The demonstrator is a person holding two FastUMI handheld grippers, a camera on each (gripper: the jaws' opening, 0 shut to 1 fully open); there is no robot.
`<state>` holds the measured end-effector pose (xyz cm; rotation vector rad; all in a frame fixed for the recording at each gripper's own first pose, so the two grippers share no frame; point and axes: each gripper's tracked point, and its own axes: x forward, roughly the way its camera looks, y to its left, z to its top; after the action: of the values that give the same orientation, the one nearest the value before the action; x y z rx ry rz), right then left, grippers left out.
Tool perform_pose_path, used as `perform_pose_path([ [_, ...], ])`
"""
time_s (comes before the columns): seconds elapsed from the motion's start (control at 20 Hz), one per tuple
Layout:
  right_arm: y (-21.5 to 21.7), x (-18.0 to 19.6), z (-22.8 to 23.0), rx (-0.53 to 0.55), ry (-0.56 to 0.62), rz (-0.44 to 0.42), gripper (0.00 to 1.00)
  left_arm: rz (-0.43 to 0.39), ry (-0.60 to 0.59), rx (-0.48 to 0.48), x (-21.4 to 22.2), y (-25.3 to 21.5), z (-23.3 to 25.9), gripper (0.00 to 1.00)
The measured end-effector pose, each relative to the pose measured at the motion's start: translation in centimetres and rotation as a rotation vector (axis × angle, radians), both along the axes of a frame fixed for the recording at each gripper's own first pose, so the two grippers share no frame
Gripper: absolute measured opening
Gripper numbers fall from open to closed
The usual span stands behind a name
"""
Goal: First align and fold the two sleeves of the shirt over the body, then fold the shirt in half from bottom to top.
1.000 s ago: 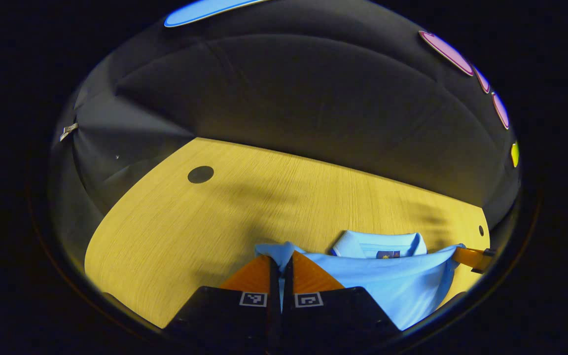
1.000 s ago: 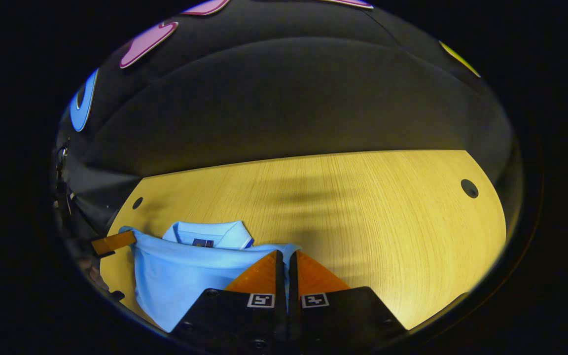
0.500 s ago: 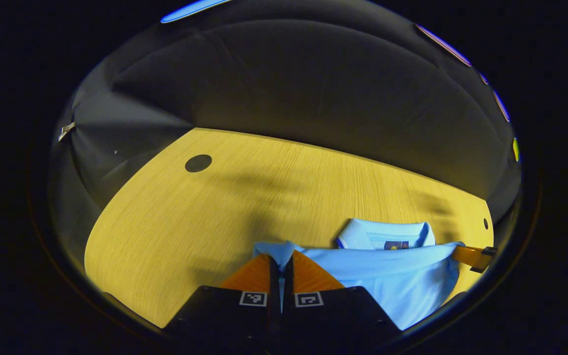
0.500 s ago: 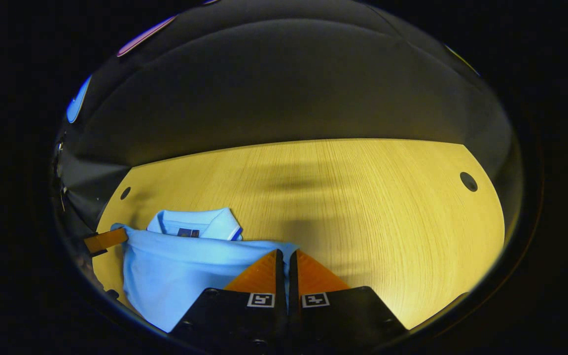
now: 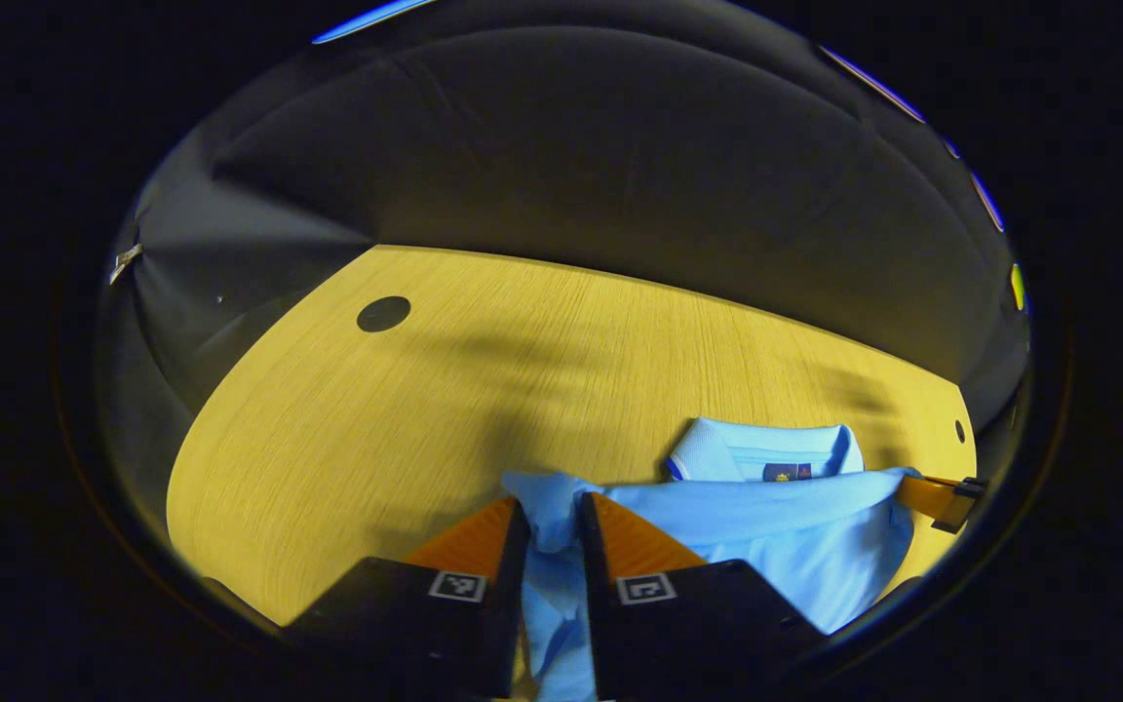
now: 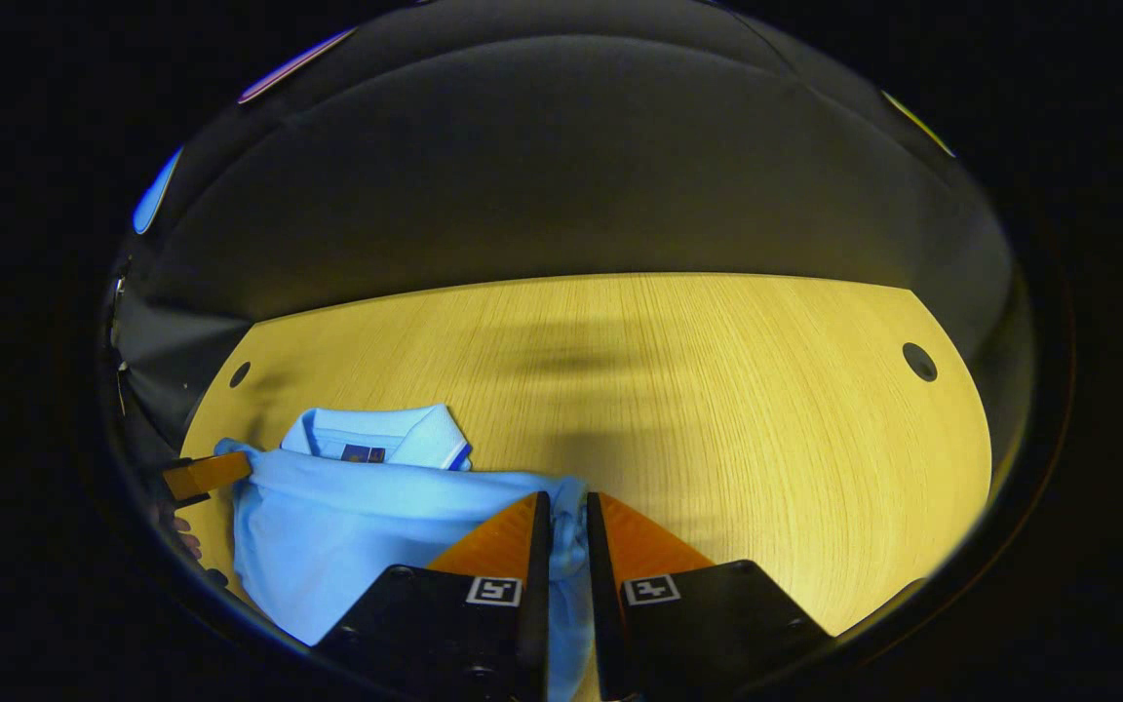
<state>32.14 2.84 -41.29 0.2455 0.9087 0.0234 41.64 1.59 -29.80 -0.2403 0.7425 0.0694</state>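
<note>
A light blue polo shirt (image 5: pixel 776 526) lies on the wooden table (image 5: pixel 376 419), its lower half folded up to just below the collar (image 5: pixel 761 453). My left gripper (image 5: pixel 550 502) is at the left corner of the folded-up hem, fingers slightly parted with bunched cloth between them. In the right gripper view the shirt (image 6: pixel 357 517) lies at the lower left, collar (image 6: pixel 376 434) behind the fold. My right gripper (image 6: pixel 567 497) is at the hem's right corner, fingers narrowly parted around cloth. A finger (image 5: pixel 937 497) of the right gripper and a finger (image 6: pixel 201 478) of the left gripper show at the far corners.
The table (image 6: pixel 717 390) stretches bare beyond the shirt to its far edge against the black booth wall. Round dark holes sit in it: one at the far left (image 5: pixel 383 313) and one at the far right (image 6: pixel 918 362).
Both grippers carried the hem forward and down toward the collar. Their fingers, tightly together before, have now parted, the left more than the right, with cloth still between them.
</note>
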Motion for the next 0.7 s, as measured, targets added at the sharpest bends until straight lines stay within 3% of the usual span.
perform_pose_path([
  [0.1,-0.5,0.0,0.5,-0.003,-0.007,-0.005,0.30,0.004,0.002,0.026,-0.1,0.5,0.0,0.50],
  [0.2,-0.8,0.0,0.6,-0.007,-0.008,-0.010,0.33,0.009,-0.006,0.052,-0.1,1.0,0.3,0.67],
  [0.25,-1.0,0.0,0.7,-0.013,-0.011,-0.014,0.44,0.012,-0.012,0.063,-0.1,1.2,0.6,0.67],
  [0.3,-1.2,0.0,0.9,-0.016,-0.014,-0.017,0.52,0.015,-0.019,0.072,-0.1,1.4,0.9,0.75],
  [0.4,-1.5,0.0,1.7,-0.020,-0.028,-0.018,0.65,0.021,-0.041,0.089,-0.1,1.8,1.7,0.82],
  [0.45,-1.7,0.1,2.3,-0.020,-0.042,-0.020,0.68,0.018,-0.058,0.099,-0.3,2.1,2.2,0.82],
  [0.5,-1.9,0.0,3.1,-0.019,-0.061,-0.022,0.64,0.010,-0.073,0.109,-0.5,2.2,2.8,0.82],
  [0.55,-2.2,0.0,4.0,-0.017,-0.080,-0.024,0.75,-0.002,-0.091,0.120,-0.8,2.2,3.5,0.82],
  [0.7,-2.9,-0.6,7.5,-0.012,-0.158,-0.028,0.82,-0.056,-0.173,0.151,-2.2,1.6,6.8,0.82],
])
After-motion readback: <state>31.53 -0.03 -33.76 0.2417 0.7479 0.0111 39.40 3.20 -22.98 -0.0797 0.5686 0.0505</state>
